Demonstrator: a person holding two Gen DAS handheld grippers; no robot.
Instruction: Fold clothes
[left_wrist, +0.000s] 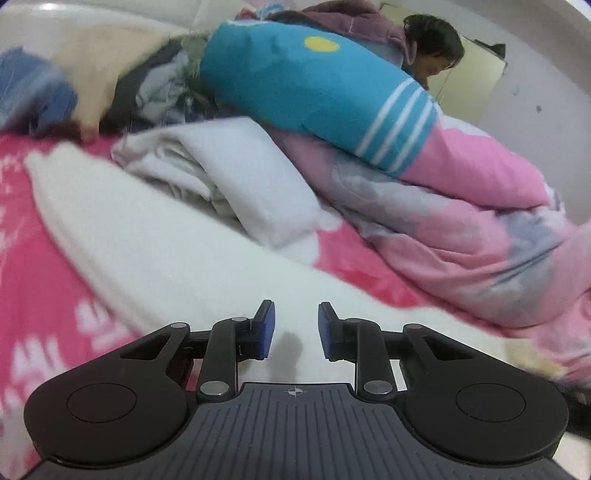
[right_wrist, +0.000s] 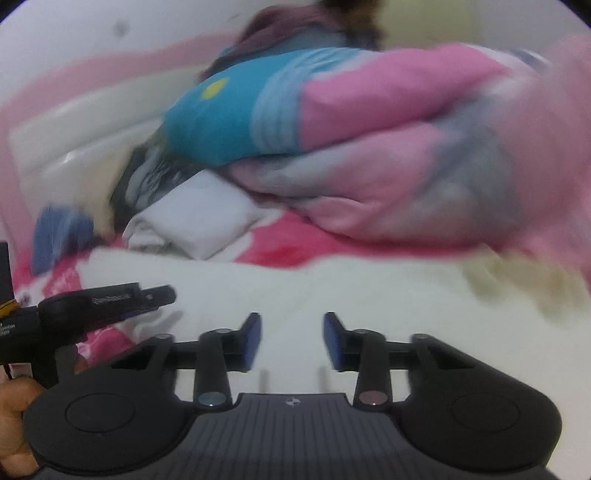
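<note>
Clothes were the job, and the nearest of them, a long cream-white fleecy garment (left_wrist: 155, 243), lay spread flat on the pink-and-white patterned bedcover (left_wrist: 40, 295) just ahead of both tools. The left gripper (left_wrist: 297, 329) stood with its blue pads parted and nothing between them, poised over the cream cloth. The right gripper (right_wrist: 291, 341) was likewise spread and empty above the same garment; whether either touched the cloth could not be told.

Further out, a white garment (left_wrist: 236, 173) sat already folded into a thick bundle. Beyond it lay a loose heap: a dark grey crumpled piece (left_wrist: 159, 92), a blue denim-like item (left_wrist: 33, 96) and a beige one (left_wrist: 99, 66). A rolled pink-and-grey quilt (left_wrist: 461, 229) carried a teal cushion with white stripes (left_wrist: 306, 88), with a person (left_wrist: 432, 48) behind it.

By my reading, one piece was finished, the cream one was laid out awaiting its first fold, and the heap remained.
</note>
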